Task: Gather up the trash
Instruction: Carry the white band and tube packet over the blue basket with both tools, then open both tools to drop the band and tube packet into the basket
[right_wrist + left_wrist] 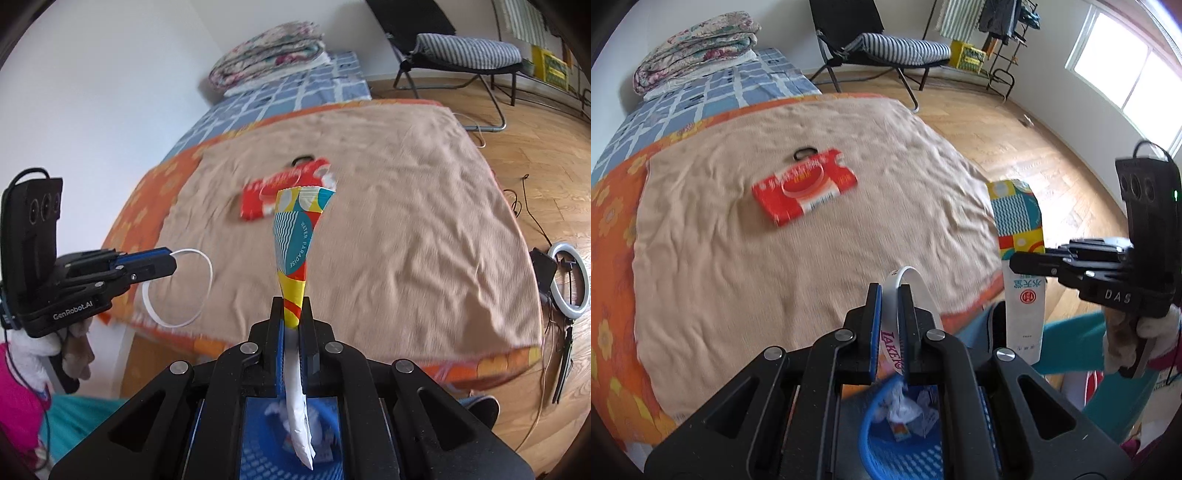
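My left gripper (889, 291) is shut on a white wristband (892, 332) with purple lettering; in the right wrist view the same gripper (173, 263) holds the band as a white loop (177, 288) at the left. My right gripper (293, 308) is shut on a flattened colourful carton (295, 240), white at its lower end; the left wrist view shows that gripper (1015, 260) pinching the carton (1019, 236) at the right. A red packet (805, 186) lies on the beige blanket (775, 258), beside a black ring (804, 152). Below both grippers stands a blue basket (882, 454) with crumpled paper in it.
The bed carries an orange flowered cover (613, 229), a blue checked sheet (701, 96) and a folded quilt (694, 44). A black chair with a striped cushion (894, 48), a clothes rack (997, 37) and a ring light (569, 277) stand on the wooden floor.
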The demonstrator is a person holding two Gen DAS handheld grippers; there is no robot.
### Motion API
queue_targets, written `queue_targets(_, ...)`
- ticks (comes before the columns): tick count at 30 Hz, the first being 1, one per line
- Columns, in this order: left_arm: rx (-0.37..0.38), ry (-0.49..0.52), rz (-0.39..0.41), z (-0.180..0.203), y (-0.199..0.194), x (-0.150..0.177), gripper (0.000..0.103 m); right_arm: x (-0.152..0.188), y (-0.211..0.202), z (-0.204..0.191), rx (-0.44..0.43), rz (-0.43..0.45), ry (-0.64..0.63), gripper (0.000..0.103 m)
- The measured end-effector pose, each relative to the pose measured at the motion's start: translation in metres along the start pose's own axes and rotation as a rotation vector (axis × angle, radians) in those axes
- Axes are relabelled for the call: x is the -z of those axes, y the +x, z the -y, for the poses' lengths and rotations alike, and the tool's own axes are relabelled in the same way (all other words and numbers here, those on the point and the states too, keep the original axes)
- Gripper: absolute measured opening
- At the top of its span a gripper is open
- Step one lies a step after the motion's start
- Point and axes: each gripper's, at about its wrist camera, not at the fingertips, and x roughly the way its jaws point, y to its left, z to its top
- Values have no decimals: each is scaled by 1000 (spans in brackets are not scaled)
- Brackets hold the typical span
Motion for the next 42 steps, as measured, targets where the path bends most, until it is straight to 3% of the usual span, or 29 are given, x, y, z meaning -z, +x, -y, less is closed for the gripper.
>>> queue_targets(10, 45, -1, -90, 24, 13, 70, 7, 50, -3, -17, -41, -82, -49, 5)
queue_targets(23, 71, 15, -248, 48, 45, 137, 7, 105, 17, -27, -60, -214, -68, 5)
queue_targets(32, 66, 55, -327, 62, 62, 167, 7, 134, 27, -26, -50, -288, -80, 5)
queue_targets(42, 54, 94, -388, 73, 77, 183, 10, 140, 31, -25, -46, -313, -83, 5)
